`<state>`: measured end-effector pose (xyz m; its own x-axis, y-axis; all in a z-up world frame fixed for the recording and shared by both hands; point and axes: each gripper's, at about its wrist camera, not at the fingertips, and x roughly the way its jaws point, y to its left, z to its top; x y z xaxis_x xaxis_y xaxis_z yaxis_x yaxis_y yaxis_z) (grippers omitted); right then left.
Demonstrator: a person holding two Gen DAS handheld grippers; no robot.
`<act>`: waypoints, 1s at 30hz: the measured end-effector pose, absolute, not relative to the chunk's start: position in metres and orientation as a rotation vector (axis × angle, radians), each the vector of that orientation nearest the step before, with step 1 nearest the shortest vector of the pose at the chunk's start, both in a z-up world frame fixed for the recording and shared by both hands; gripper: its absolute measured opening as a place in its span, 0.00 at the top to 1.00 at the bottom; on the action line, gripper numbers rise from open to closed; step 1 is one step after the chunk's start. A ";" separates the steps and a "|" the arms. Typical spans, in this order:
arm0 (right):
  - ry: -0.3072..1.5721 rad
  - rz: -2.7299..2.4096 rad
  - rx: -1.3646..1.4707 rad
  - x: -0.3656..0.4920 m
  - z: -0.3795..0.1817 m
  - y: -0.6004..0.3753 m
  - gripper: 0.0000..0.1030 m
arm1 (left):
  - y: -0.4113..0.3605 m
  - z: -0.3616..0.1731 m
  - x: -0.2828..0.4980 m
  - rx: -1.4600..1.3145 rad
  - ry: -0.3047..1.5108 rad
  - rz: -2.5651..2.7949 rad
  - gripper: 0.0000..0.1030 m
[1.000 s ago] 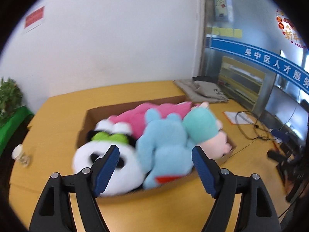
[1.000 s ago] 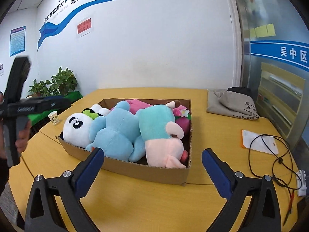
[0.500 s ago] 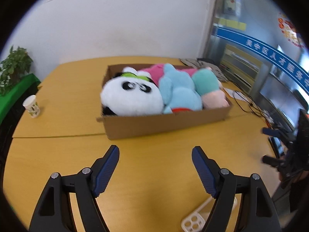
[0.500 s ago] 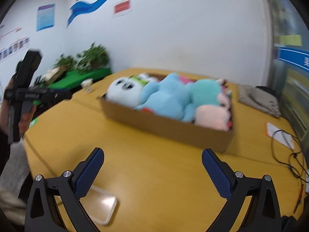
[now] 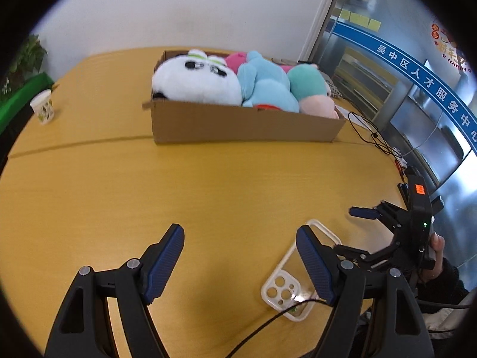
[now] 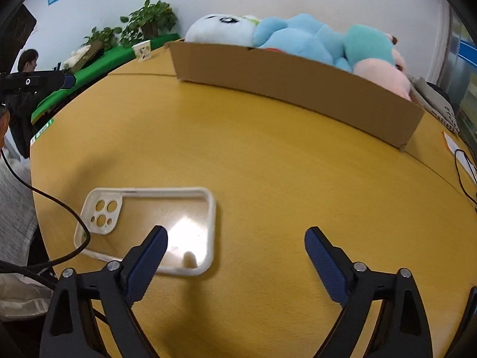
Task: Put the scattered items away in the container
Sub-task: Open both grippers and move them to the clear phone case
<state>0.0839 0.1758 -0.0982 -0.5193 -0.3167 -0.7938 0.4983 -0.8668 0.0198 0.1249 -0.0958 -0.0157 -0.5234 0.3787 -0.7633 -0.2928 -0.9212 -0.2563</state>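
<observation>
Both grippers have pulled back from the box (image 5: 244, 125) of toys, jaws wide and empty, so slowly pinch the phone case (image 6: 149, 226) edge.

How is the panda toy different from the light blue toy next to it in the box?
The panda toy is white with black eye patches; the light blue toy is one plain colour. The panda toy shows a round face, with green on top of its head; the light blue toy shows only limbs and body, its face hidden. The panda toy lies at the end of the cardboard box; the light blue toy lies toward the middle. Both are plush, touching, and rise above the rim.
</observation>
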 end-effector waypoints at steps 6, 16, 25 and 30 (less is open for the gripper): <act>0.307 -2.358 1.214 0.083 -0.109 0.167 0.51 | -0.082 -0.044 0.133 -1.376 -0.178 2.375 0.26; 0.207 -2.461 1.244 0.084 -0.113 0.186 0.87 | -0.053 -0.060 0.138 -1.432 -0.234 2.286 0.29; 0.075 -2.645 1.339 0.076 -0.111 0.226 0.87 | 0.001 -0.077 0.112 -1.472 -0.152 2.181 0.38; 0.061 -2.662 1.349 0.084 -0.108 0.232 0.91 | 0.009 -0.104 0.095 -1.608 -0.204 2.128 0.95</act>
<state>0.0837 0.2321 -0.1082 -0.5819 -0.1208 -0.8042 0.1574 -0.9869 0.0343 0.0953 0.0088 -0.1036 -0.2089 0.4451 -0.8708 -0.2713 -0.8818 -0.3856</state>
